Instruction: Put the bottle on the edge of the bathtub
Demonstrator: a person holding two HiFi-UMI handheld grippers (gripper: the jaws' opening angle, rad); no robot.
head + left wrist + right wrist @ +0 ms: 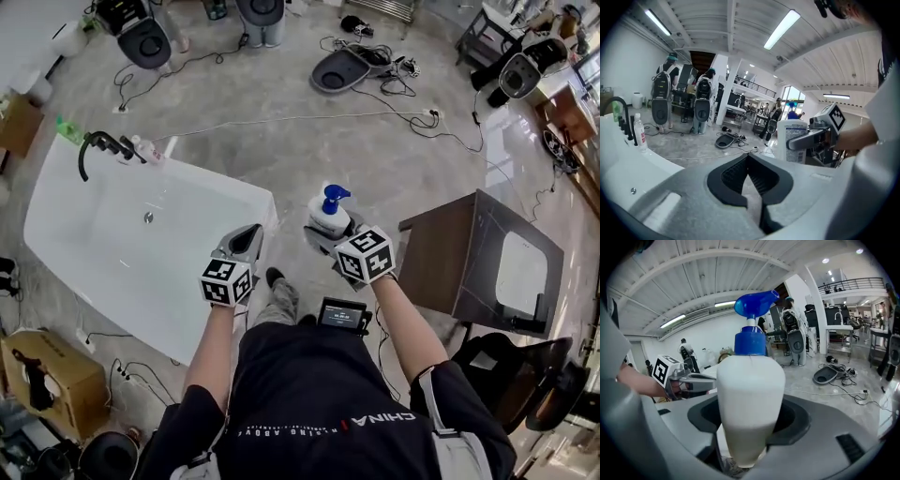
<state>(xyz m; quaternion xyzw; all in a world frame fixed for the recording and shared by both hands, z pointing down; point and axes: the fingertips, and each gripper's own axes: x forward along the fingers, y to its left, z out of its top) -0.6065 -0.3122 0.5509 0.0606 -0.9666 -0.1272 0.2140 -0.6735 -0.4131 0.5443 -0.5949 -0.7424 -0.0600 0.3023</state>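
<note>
The right gripper [325,234] is clamping the pump bottle [330,216] upright for setting on the bathtub [265,212] edge; the left gripper [247,240] is hovering, jaws together, empty.

Robotics lab: standing robots [661,101], floor cables [281,118], freestanding bathtub [103,267].
</note>
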